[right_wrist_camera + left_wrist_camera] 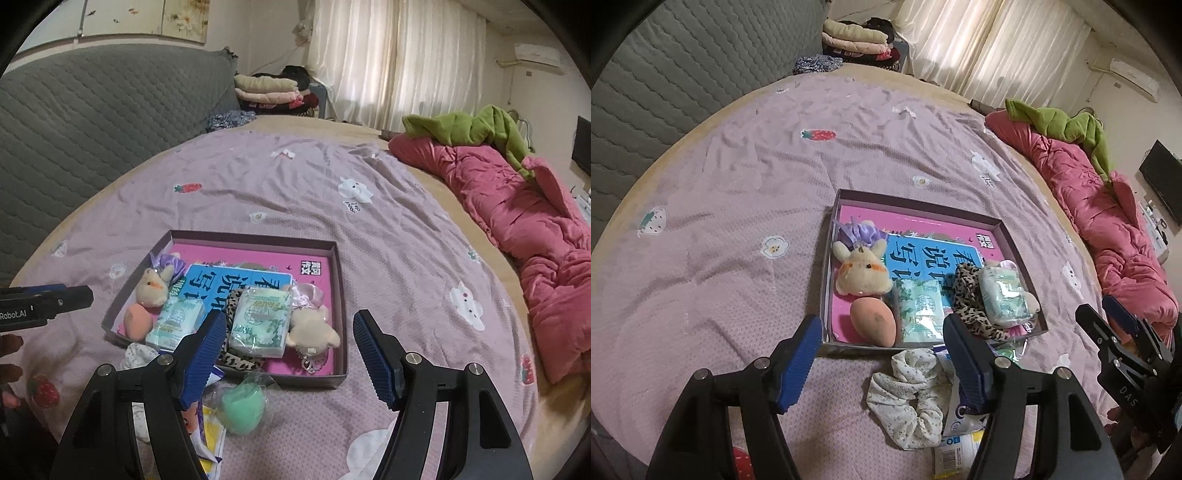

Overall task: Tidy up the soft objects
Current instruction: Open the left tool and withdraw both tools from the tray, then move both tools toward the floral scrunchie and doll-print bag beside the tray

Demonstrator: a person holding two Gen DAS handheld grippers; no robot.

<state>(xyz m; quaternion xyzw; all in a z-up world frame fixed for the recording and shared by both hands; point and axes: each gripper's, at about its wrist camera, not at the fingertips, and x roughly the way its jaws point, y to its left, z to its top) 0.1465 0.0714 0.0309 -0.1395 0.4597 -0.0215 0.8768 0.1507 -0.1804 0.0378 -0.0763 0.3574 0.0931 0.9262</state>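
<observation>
A shallow box [916, 205] [338, 266] lies on the bed. In it are a plush bunny [860, 271] [153, 288], an orange sponge egg [873, 321] [138, 321], two tissue packs [919, 310] [260, 317], a leopard scrunchie [971, 299] [236, 360], a purple scrunchie [858, 230] and a cream plush [312, 328]. A white floral scrunchie [910, 395] lies before the box, between my left gripper's open fingers [881, 365]. A green sponge in a clear wrap [243, 406] lies between my right gripper's open fingers [290, 352]. Both grippers are empty.
The pink patterned sheet [738, 192] covers the bed. A rolled pink quilt [524, 229] with a green cloth [469, 125] lies along the right. A grey padded headboard [92, 122] and folded clothes [266, 90] stand at the back. Packets [956, 443] lie near me.
</observation>
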